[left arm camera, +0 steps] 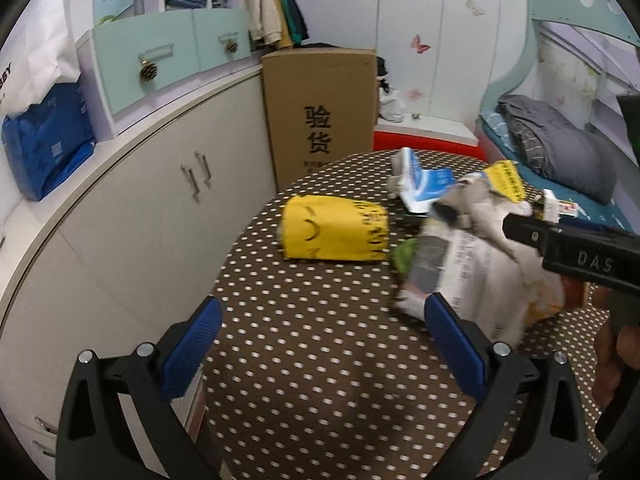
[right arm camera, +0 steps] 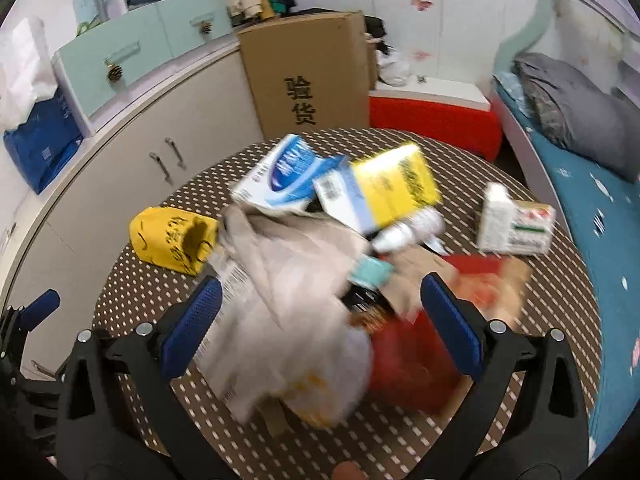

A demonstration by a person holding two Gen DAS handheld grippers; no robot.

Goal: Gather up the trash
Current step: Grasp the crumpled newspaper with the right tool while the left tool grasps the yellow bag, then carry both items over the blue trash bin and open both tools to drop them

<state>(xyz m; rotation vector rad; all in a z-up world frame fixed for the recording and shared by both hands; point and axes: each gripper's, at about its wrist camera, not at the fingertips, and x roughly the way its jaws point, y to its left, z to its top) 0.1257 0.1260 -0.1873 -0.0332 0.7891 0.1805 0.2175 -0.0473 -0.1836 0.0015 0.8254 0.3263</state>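
Observation:
A pile of trash lies on a round brown polka-dot table (left arm camera: 312,360): a yellow paper bag (left arm camera: 336,228) on its side, a white plastic bag (right arm camera: 288,320), a blue-and-white box (right arm camera: 288,176), a yellow-and-blue carton (right arm camera: 388,188), a white bottle (right arm camera: 408,232), a small white box (right arm camera: 516,224) and red packaging (right arm camera: 416,364). My left gripper (left arm camera: 320,344) is open above bare tablecloth, left of the pile. My right gripper (right arm camera: 320,328) is open with its fingers either side of the white bag and red packaging. It shows in the left wrist view (left arm camera: 520,232) above the pile.
A tall cardboard box (left arm camera: 320,112) stands behind the table. A curved white cabinet (left arm camera: 132,208) with pale green drawers runs along the left. A red-and-white bench (right arm camera: 436,116) is behind. A bed with a blue sheet (right arm camera: 576,208) and grey bedding lies on the right.

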